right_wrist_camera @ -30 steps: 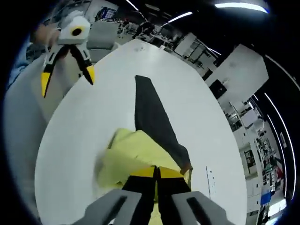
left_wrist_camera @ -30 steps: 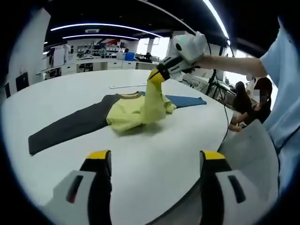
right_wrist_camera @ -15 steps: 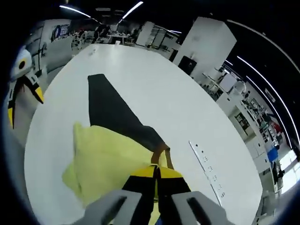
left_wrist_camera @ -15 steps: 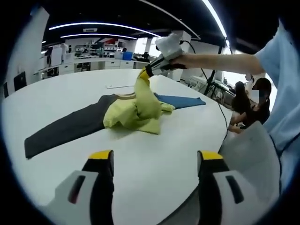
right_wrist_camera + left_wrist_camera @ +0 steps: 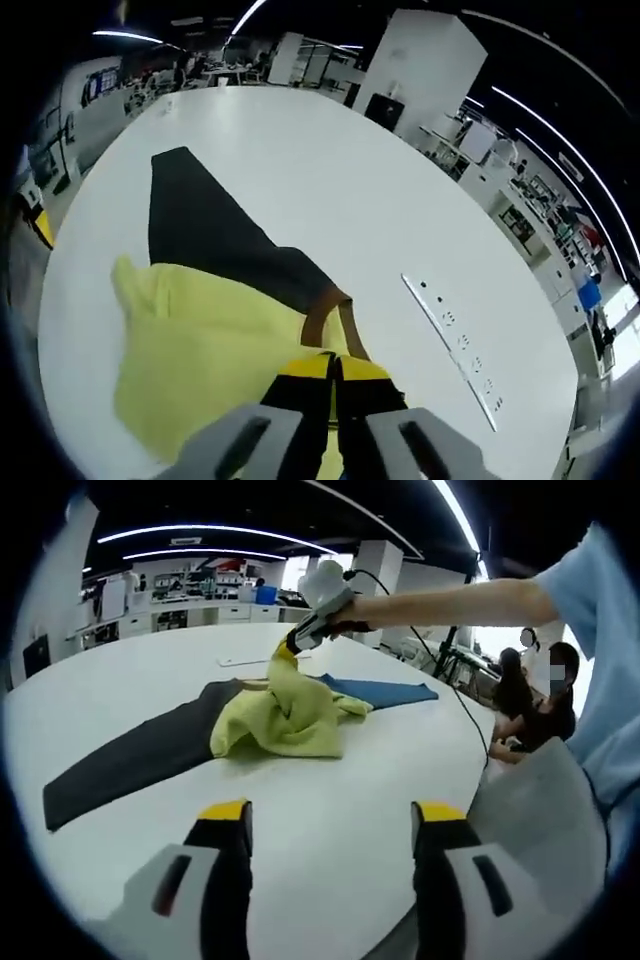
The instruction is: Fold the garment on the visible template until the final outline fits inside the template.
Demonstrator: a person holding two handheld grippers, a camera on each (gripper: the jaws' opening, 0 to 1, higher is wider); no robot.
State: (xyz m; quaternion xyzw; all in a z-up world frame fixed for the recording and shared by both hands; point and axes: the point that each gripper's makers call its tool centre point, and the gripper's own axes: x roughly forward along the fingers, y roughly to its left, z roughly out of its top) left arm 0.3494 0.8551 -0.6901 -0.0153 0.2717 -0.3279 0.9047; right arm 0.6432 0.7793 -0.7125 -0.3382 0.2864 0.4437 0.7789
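Note:
A garment lies on the white table, with a yellow body, a dark grey sleeve and a blue sleeve. My right gripper is shut on a pinch of the yellow fabric and holds it just above the bunched body, near the brown collar. From the right gripper's own view, the jaws are closed on the yellow cloth, and the dark sleeve stretches away beyond it. My left gripper stands open over bare table, well short of the garment.
A white strip with dots lies on the table past the collar and appears again in the left gripper view. A person's arm reaches in from the right. Other people sit beyond the table's right edge. Desks and shelves line the far wall.
My right gripper has carried the pinched yellow fabric lower and further across the garment towards the collar, so the lifted fold now droops onto the body. The left gripper stays open.

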